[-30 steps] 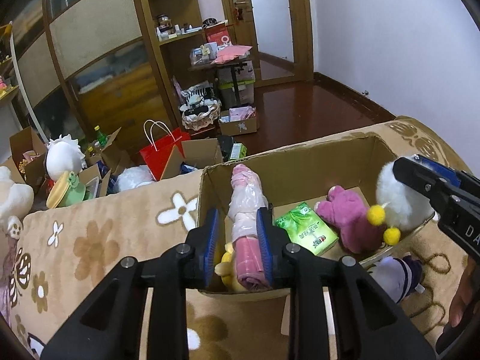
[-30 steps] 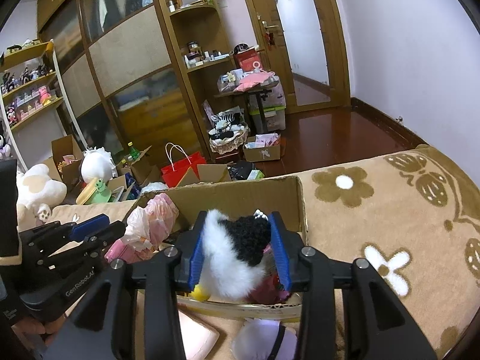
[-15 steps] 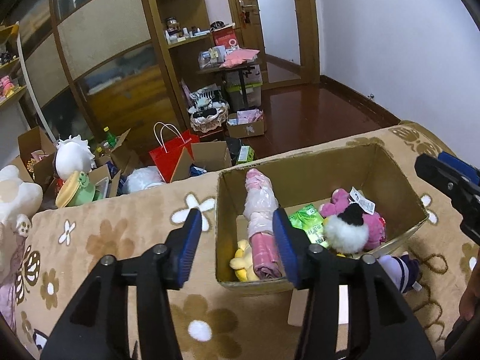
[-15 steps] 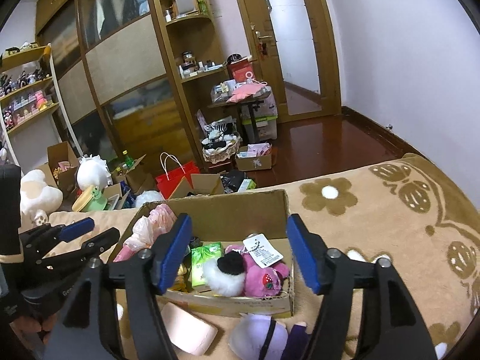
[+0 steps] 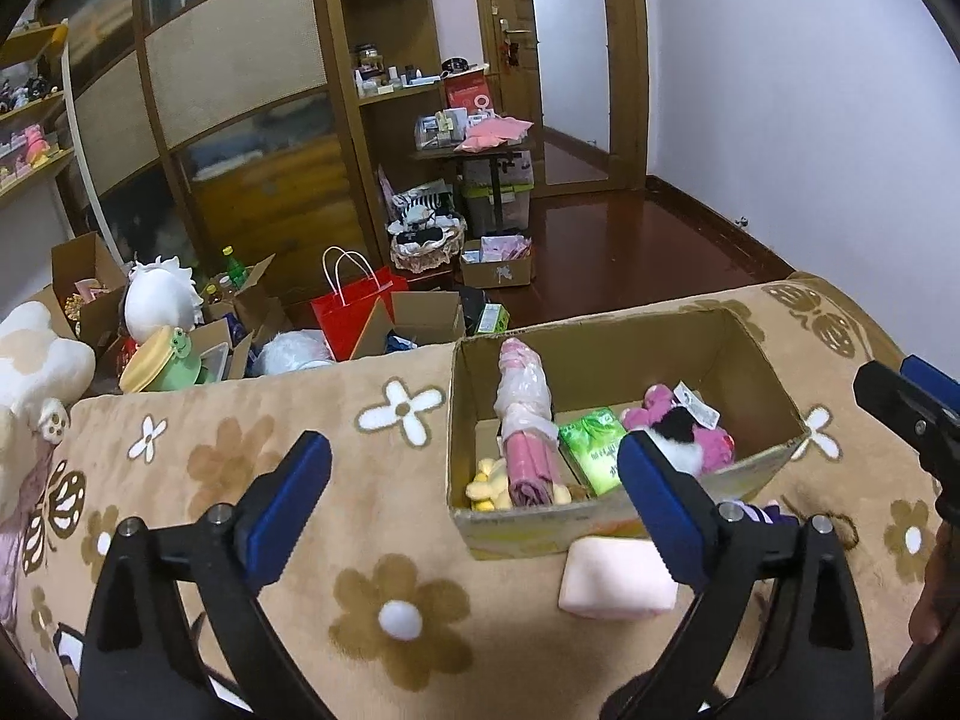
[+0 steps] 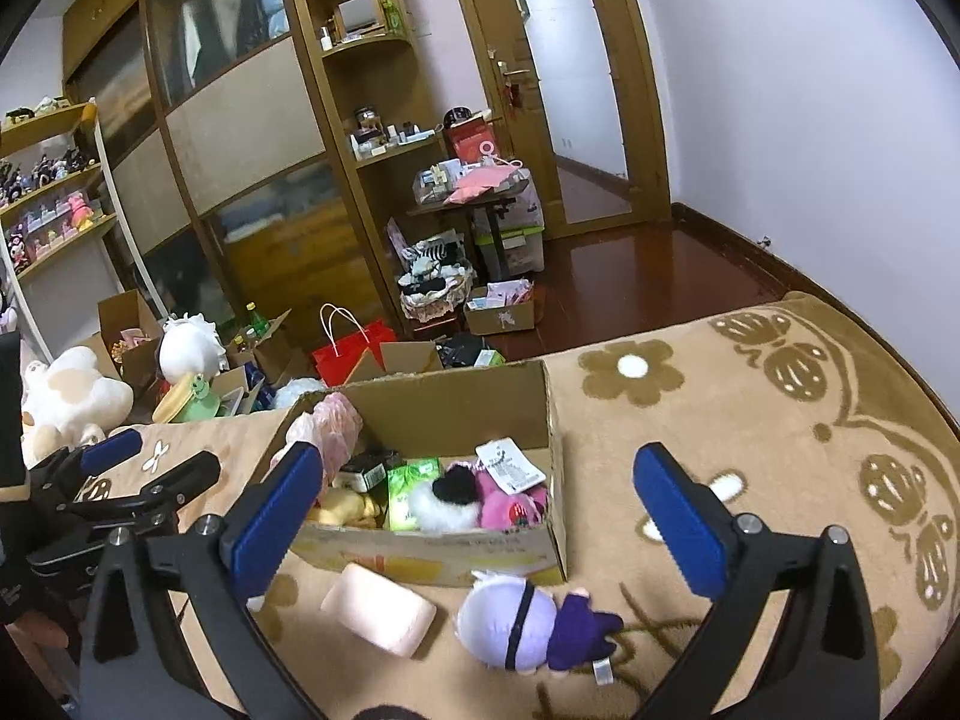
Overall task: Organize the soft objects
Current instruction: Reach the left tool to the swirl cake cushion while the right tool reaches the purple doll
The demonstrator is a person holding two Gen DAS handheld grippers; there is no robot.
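Both the left gripper (image 5: 474,495) and right gripper (image 6: 480,507) have just opened wide and hold nothing; the pink roll (image 5: 528,450) lies lengthwise in the box (image 5: 600,348) just ahead, perhaps propped against its far wall.

No text reads clearly. The white tag (image 6: 511,465) on the plush in the box (image 6: 555,480), centre of the right view, carries fine print — too small to read. The green packet (image 5: 597,449) bears characters, blurred; the red box (image 6: 474,141) on the shelf shows a white ring-shaped sign.
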